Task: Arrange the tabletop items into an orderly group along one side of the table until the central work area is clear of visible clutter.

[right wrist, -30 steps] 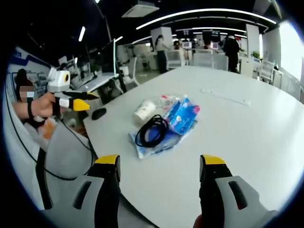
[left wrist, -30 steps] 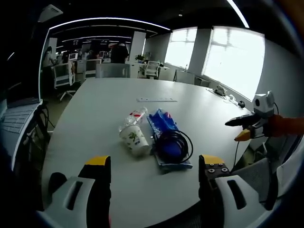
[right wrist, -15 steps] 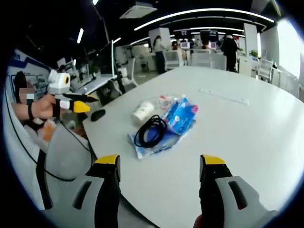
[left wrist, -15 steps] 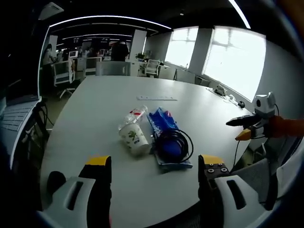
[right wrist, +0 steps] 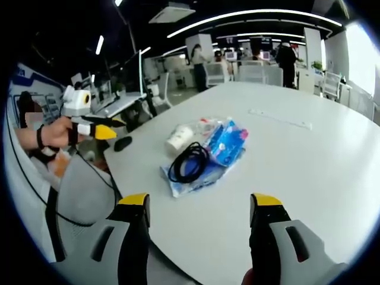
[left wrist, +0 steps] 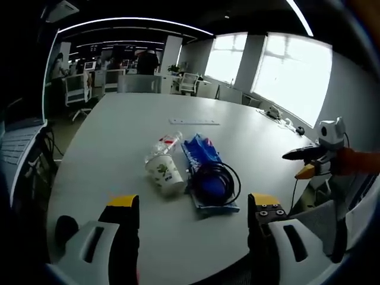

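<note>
While both hand-held grippers hover wide open and empty, left hand-held gripper [left wrist: 189, 211] and right hand-held gripper [right wrist: 200, 208], a white paper cup [left wrist: 165, 173] lies tipped on the pale bench [left wrist: 119, 136], its contents not visible. Touching it lie a clear plastic bottle [left wrist: 164, 144] and a blue packet [left wrist: 205, 172] topped by a coiled black cable [left wrist: 215, 181].

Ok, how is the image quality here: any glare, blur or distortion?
Left gripper view: the windows are blown out white, and fisheye bends the table edge. Right gripper view: the ceiling light strips curve, a bright window glares at the right edge, and the items stay sharp.
</note>
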Available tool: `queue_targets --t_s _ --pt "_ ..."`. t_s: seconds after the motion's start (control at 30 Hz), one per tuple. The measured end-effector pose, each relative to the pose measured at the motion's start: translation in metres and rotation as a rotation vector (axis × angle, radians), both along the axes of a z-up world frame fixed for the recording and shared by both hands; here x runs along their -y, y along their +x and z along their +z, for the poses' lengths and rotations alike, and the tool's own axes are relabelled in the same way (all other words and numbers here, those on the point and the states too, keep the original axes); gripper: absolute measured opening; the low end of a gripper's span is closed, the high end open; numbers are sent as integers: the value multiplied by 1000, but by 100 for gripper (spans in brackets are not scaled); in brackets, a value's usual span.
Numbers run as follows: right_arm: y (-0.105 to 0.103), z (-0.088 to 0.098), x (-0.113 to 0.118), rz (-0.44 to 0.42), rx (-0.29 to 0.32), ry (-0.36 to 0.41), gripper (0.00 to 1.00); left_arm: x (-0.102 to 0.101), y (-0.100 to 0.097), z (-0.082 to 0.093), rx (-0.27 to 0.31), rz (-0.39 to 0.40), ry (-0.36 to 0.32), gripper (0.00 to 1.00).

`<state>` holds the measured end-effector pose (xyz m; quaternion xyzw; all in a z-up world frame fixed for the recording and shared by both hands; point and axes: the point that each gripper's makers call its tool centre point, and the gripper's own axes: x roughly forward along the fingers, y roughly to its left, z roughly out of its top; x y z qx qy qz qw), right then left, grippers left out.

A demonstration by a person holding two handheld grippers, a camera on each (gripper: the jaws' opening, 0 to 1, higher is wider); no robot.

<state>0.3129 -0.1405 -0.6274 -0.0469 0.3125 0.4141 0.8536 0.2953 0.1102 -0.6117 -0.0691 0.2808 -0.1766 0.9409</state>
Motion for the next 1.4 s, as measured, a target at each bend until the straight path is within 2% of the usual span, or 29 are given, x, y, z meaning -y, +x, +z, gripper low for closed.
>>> queue_targets --t_s 0.43,0.8,1.2,1.4 --pt "-2 -8 -2 11 -19 -7 66 -6 -4 -2 -4 19 -9 76" --pt "10 -21 -29 56 -49 2 65 -11 -11 -2 -5 40 -23 77" --pt "25 -52 -63 78 -114 -5 62 -19 -21 -4 -9 65 -26 77" --pt "35 -65 -77 53 -161 29 59 -18 -24 -3 -9 76 -31 77"
